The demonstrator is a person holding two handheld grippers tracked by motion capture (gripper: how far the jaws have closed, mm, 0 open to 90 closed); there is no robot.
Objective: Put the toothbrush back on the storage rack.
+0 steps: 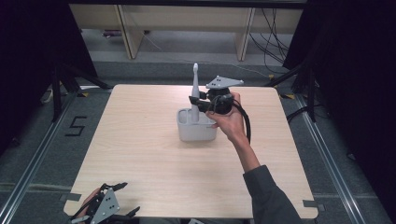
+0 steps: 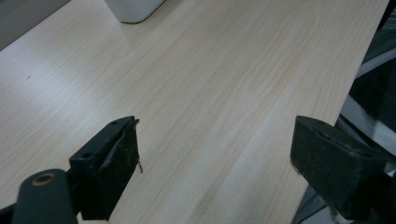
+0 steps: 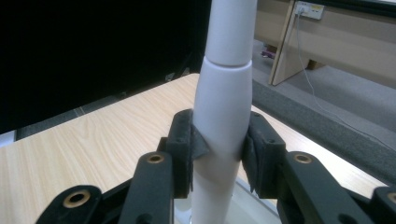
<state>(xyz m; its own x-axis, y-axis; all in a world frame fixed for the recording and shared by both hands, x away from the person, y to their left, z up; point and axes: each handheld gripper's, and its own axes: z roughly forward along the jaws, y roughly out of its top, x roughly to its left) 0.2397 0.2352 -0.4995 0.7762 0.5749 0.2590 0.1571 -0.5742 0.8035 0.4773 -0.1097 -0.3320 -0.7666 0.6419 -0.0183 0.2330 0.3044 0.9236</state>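
A pale wooden table [image 1: 140,154] is set on a grey floor, with wooden furniture legs and cables seen behind it and dark curtains at both sides. Near the middle of the table, the right gripper [image 1: 193,101] is held level, and its jaws are clamped from both sides on the white handle of an electric toothbrush [image 1: 194,93]. The toothbrush is held upright, its lower end down inside a white holder [image 1: 196,133] that stands on the table, its brush head raised well above the gripper.

In the right gripper view the grip is seen closely: both pads [image 3: 187,149] are pressed against the thick part of the toothbrush [image 3: 223,107], just below the seam where the narrower neck begins. The rim of the holder is barely glimpsed below.

At the near left corner of the table, the left gripper [image 1: 122,199] is held well apart from the holder. In the left gripper view its jaws are seen spread wide over bare wood, nothing between them, and a corner of the holder [image 2: 133,9] is caught at the top edge.
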